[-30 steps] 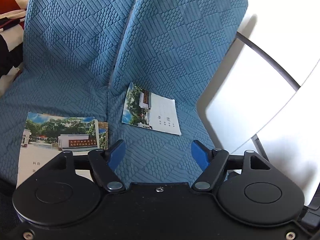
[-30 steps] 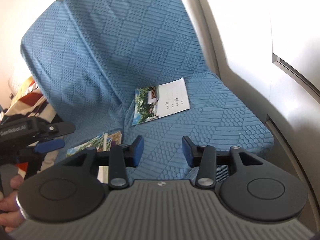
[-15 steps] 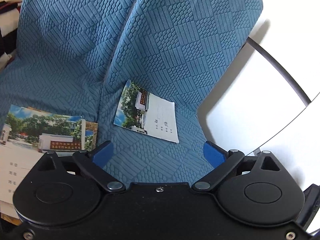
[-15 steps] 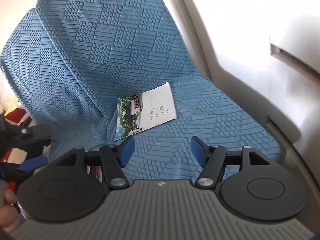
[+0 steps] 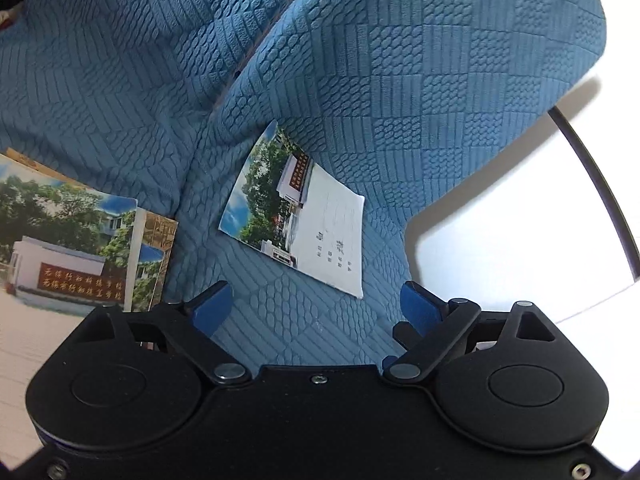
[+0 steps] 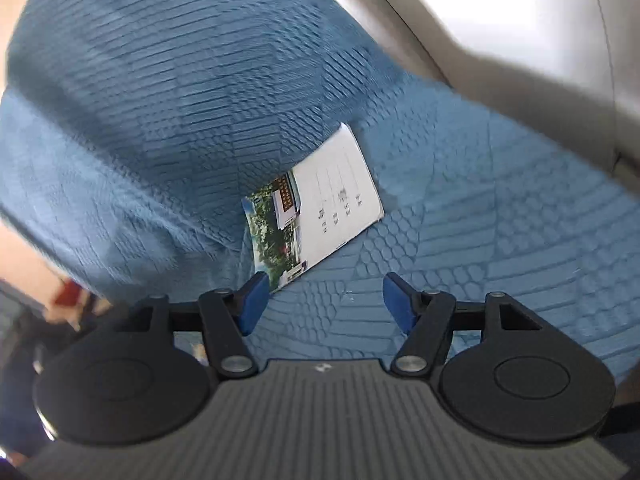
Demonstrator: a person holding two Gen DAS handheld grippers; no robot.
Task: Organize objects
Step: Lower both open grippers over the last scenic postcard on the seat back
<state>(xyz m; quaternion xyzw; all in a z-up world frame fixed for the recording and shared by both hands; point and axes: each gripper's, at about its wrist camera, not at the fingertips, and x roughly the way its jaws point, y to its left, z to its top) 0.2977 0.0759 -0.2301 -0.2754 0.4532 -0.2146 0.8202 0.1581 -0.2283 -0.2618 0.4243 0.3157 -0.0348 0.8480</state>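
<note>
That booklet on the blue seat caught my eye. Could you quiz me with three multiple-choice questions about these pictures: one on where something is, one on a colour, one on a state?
1. Where does the lone booklet lie?
A. on the blue seat cushion, near the backrest
B. on the floor
C. between the fingers of a gripper

2. What colour are the gripper fingertips?
A. red
B. blue
C. yellow

3. What is between the fingers of the right gripper?
A. a pen
B. a folded cloth
C. nothing

Answers:
1 A: both views show the booklet flat on the cushion, its far edge by the backrest.
2 B: blue tips sit on black arms in both views.
3 C: the fingers stand apart with only cushion fabric showing between them; the booklet lies beyond the tips.
</note>
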